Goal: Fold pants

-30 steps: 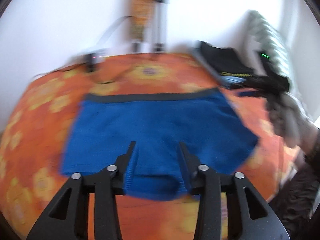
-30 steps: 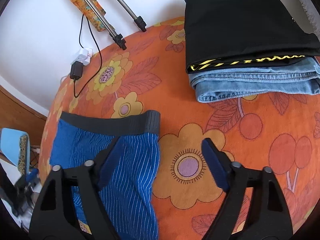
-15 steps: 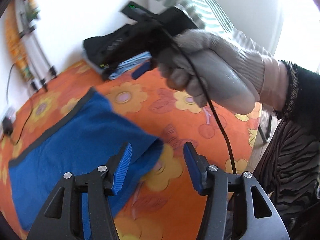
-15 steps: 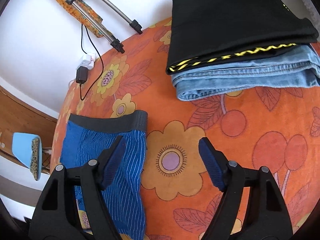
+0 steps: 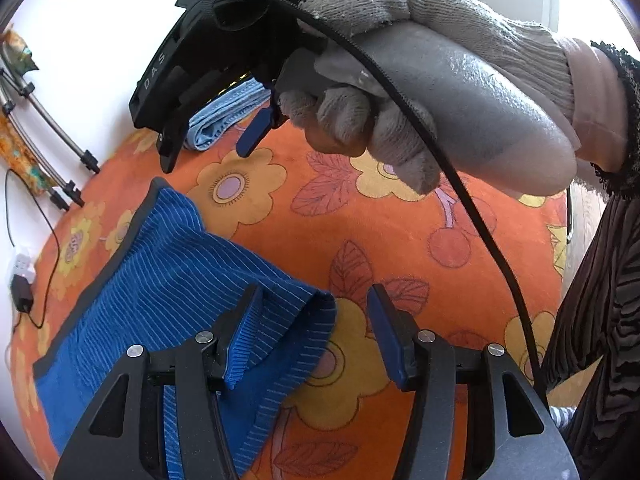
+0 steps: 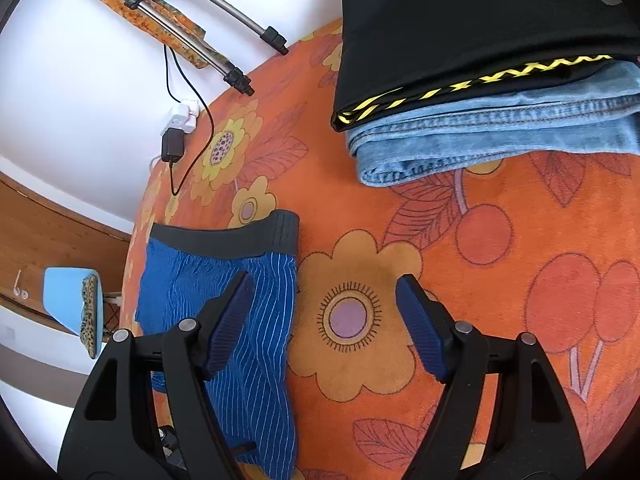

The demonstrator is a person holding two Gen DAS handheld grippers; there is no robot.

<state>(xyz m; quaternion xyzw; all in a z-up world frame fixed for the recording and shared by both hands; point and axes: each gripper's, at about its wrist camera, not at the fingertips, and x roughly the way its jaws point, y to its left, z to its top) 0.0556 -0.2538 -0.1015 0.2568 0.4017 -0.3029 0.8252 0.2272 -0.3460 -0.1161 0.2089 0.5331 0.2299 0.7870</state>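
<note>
- A home, likely a living room or bedroom.
- An orange blanket (image 6: 460,240) with flowers and cherries covers the surface.
- Folded clothes (image 6: 480,92) are stacked on it: a black garment over jeans.
- Plain white wall (image 6: 80,80), with a charger (image 6: 173,148) plugged in low down.
- Wooden floor (image 6: 52,220), where a blue chair (image 6: 68,300) stands.

A: What's changing? The left gripper (image 5: 310,328) is swinging from the blue shorts' (image 5: 168,280) hem to their right leg corner.

B: And the right gripper (image 6: 324,316) jaws are narrowing, empty.
</note>
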